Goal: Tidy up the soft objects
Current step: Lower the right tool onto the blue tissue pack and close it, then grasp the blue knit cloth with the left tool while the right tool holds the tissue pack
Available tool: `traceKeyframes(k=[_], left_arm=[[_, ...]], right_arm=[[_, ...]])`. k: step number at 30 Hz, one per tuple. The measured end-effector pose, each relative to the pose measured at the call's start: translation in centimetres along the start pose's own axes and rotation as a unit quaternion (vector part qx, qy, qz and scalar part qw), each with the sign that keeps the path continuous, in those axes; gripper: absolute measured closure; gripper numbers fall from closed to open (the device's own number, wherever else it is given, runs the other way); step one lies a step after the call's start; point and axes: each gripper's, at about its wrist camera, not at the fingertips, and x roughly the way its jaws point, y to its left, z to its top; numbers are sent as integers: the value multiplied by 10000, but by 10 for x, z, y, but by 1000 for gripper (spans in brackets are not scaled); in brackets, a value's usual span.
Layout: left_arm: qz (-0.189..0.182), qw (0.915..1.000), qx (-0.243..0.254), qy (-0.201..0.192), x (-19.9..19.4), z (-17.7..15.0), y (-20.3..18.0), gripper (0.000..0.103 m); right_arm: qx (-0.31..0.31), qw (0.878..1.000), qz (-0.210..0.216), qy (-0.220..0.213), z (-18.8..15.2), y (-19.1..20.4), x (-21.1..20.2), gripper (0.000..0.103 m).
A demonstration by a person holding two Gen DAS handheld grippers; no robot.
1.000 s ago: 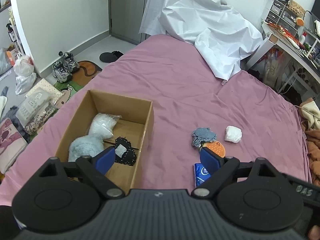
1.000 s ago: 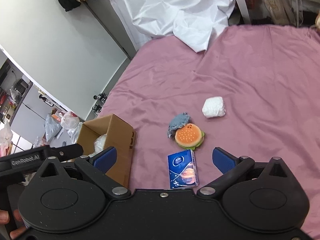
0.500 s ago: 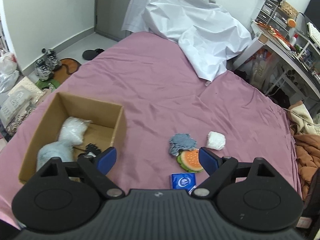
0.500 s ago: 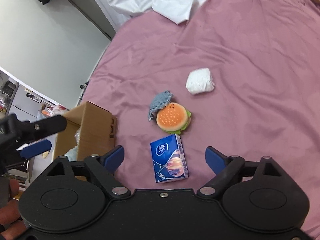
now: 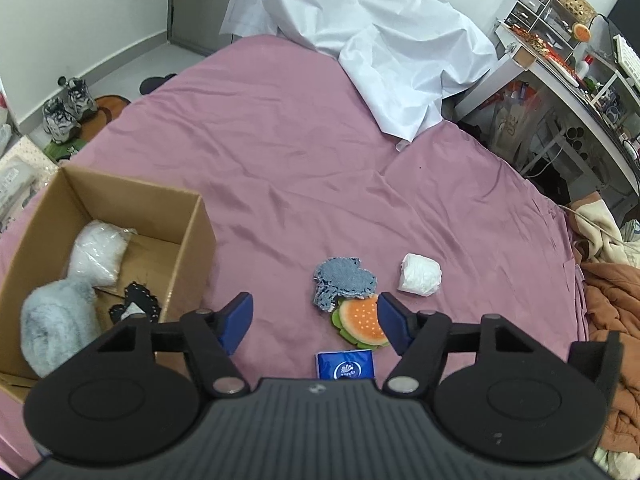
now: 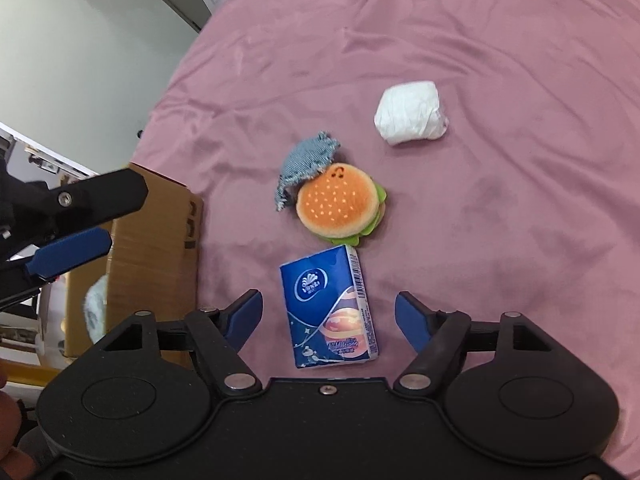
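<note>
A blue tissue pack [image 6: 332, 308] lies on the pink bed between the open fingers of my right gripper [image 6: 329, 316], which hovers above it, empty. Beyond it lie a plush burger [image 6: 340, 204], a grey-blue cloth patch [image 6: 306, 160] and a white wrapped bundle [image 6: 412, 118]. My left gripper [image 5: 313, 322] is open and empty above the burger [image 5: 362, 322], patch [image 5: 344, 282] and tissue pack [image 5: 345, 365]. The cardboard box [image 5: 192, 232] at left holds a grey fluffy item [image 5: 56, 320], a white bagged item [image 5: 98, 252] and a black lace piece [image 5: 136, 306].
A white sheet [image 5: 380, 48] is heaped at the far end of the bed. A cluttered desk [image 5: 576, 80] stands at right, an orange blanket [image 5: 612, 320] at the right edge. Shoes [image 5: 66, 108] and bags lie on the floor at left.
My right gripper has dropped closer, so the tissue pack now lies between its fingers. My left gripper has shifted right, away from the box and over the loose items.
</note>
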Motion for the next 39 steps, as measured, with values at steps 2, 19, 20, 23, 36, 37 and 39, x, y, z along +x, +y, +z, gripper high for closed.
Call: traceKeyframes(k=[2, 19, 20, 23, 36, 37, 39], left_arm=[[-26, 10000, -13, 30, 5, 1, -1, 35], [-105, 9992, -40, 381, 55, 2, -8, 43], [-104, 9992, -31, 386, 58, 2, -9, 43], [-85, 9992, -51, 394, 70, 2, -13, 43], [-6, 9981, -346, 513, 106, 11, -21, 39], [6, 9980, -356, 523, 110, 12, -22, 39], [55, 9980, -355, 525, 118, 13, -25, 39]], right_arm=[[-26, 10000, -49, 54, -1, 3, 6, 31], [50, 9991, -397, -102, -1, -1, 14, 56], [106, 9990, -412, -151, 0, -3, 12, 56], [279, 9984, -450, -196, 2, -10, 12, 56], [906, 9923, -600, -600, 6, -34, 2, 56], [927, 9919, -605, -617, 6, -34, 3, 56], [966, 9914, -603, -640, 4, -35, 2, 56]])
